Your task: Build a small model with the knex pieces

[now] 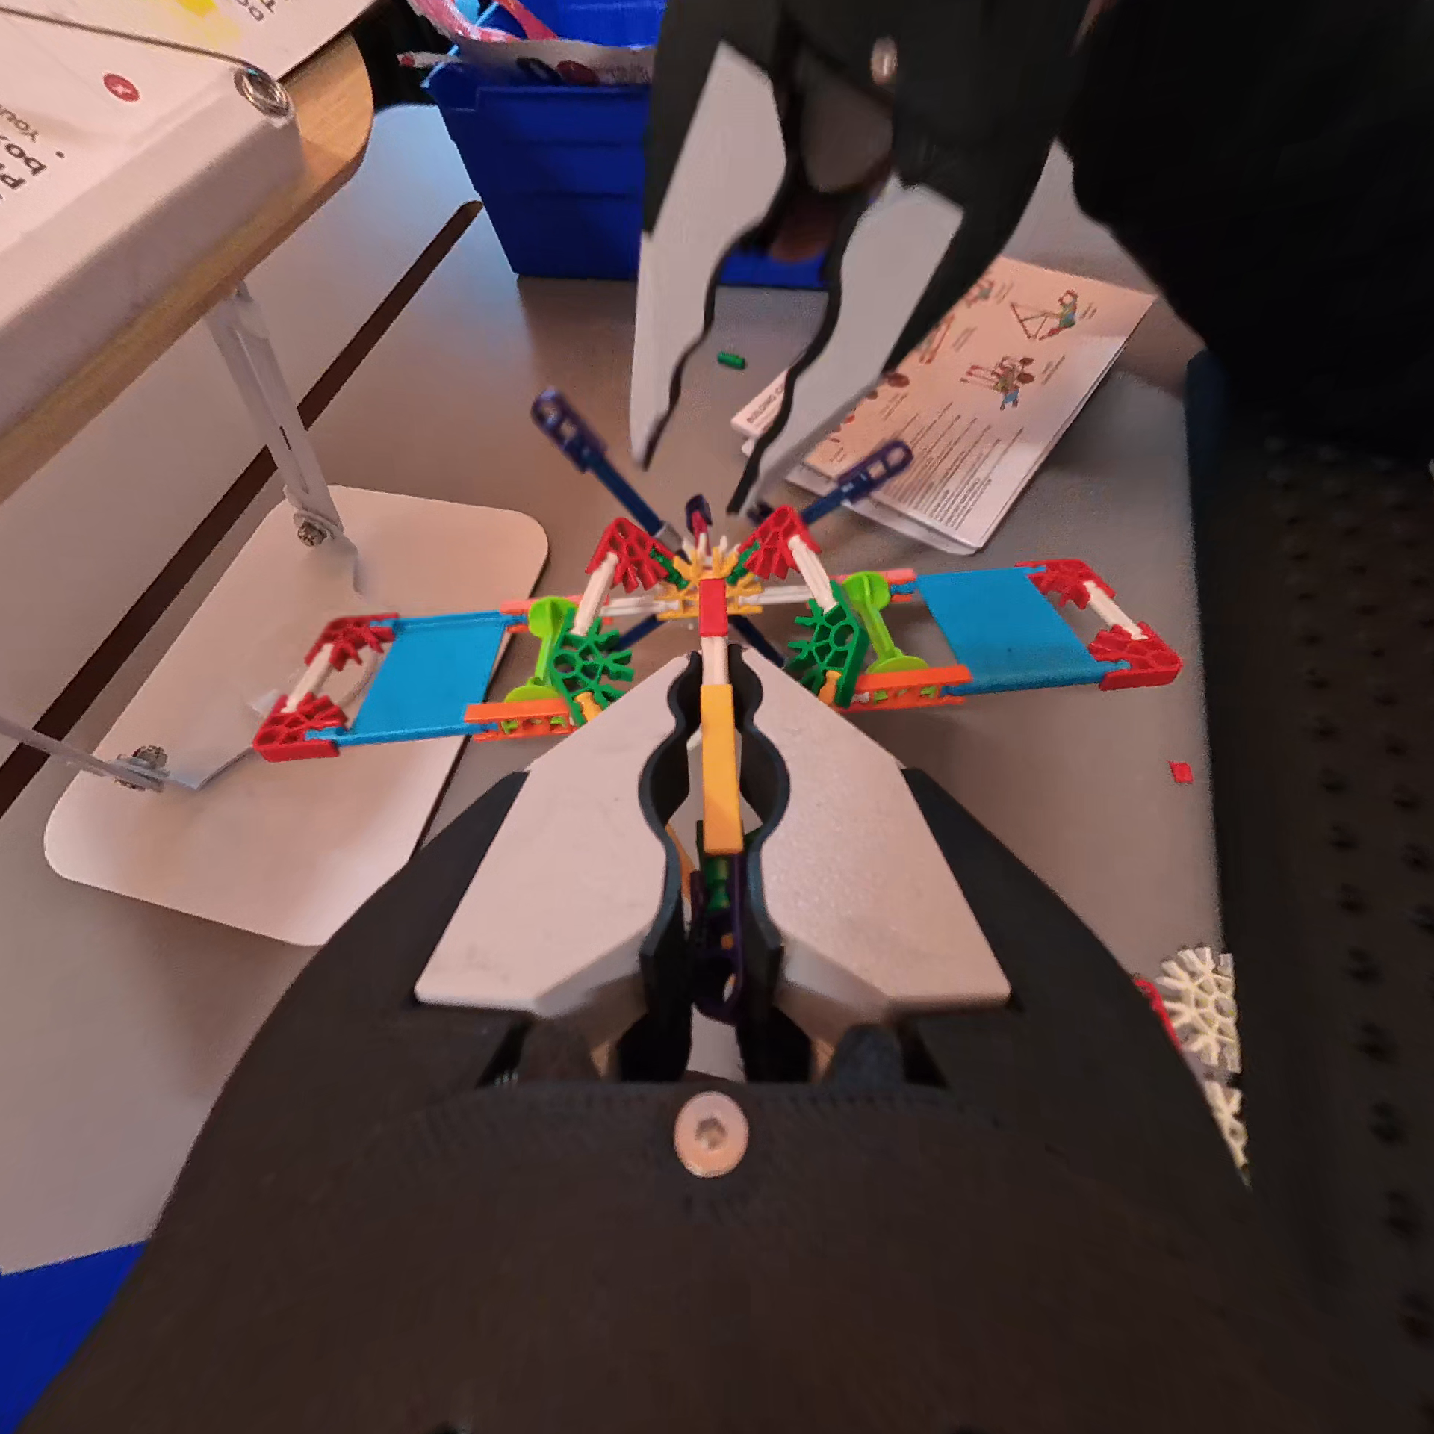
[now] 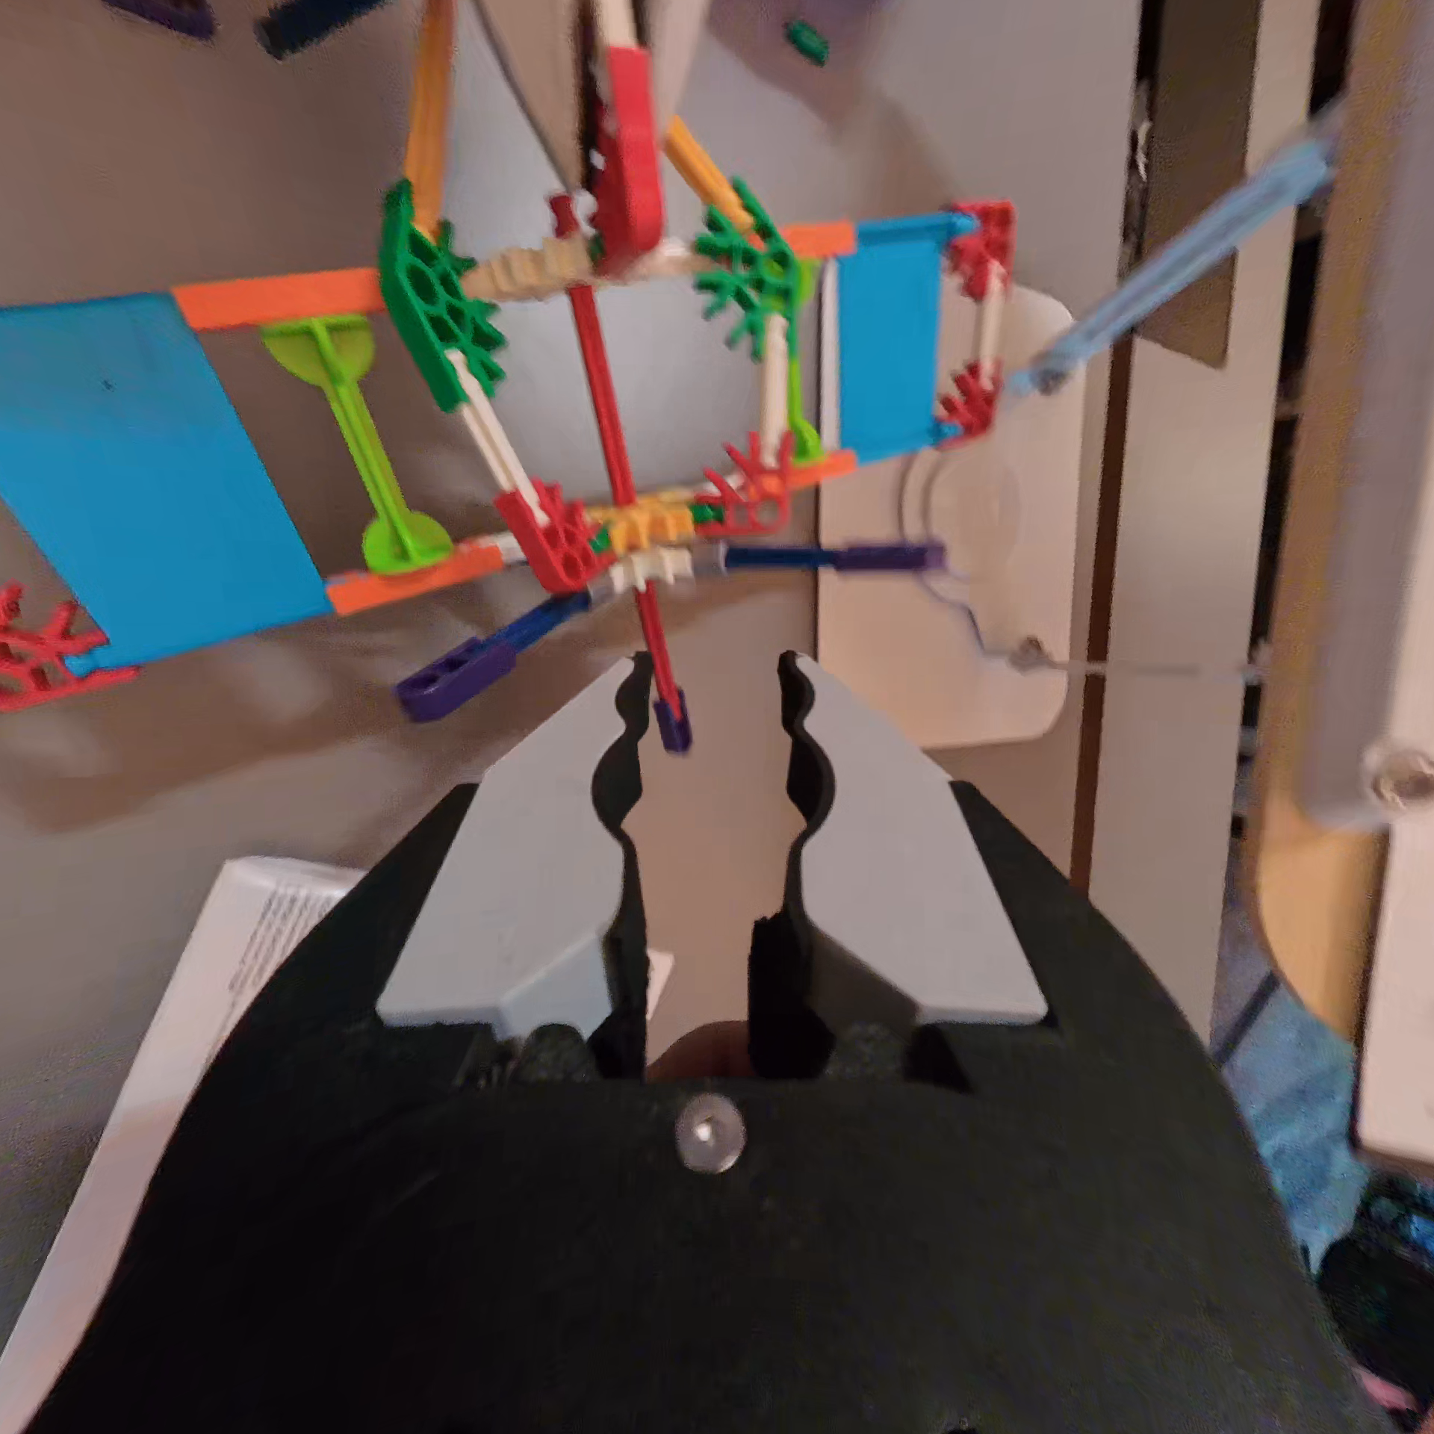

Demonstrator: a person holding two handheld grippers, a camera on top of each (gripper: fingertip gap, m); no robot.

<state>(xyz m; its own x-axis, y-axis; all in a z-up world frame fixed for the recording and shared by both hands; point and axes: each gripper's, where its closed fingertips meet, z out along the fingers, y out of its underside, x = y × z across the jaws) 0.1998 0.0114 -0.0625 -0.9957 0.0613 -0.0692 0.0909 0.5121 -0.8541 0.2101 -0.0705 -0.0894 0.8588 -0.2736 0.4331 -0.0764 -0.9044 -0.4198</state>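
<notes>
A construction-toy model [image 1: 434,675] with blue wing panels, red, green and yellow connectors and blue rods is held just over the grey table [image 1: 1047,815]. My left gripper [image 1: 715,659] is shut on the model's yellow and white tail rod [image 1: 718,760]. My right gripper [image 1: 694,481] comes in from the far side, open, with its tips at the model's front end. In the right wrist view the right gripper [image 2: 714,675] is open, and the purple cap [image 2: 672,722] of the model's red rod [image 2: 613,434] lies between its fingertips, close to the left finger [image 2: 543,815].
A blue bin [image 1: 559,178] stands behind the model, and an instruction booklet [image 1: 978,403] lies at the back right. A white metal stand base [image 1: 310,776] sits to the left under a wooden shelf [image 1: 334,132]. Loose pieces lie around: green [image 1: 729,359], red [image 1: 1179,770], a white connector [image 1: 1203,1009]. Left tips to right tips: about 10 cm.
</notes>
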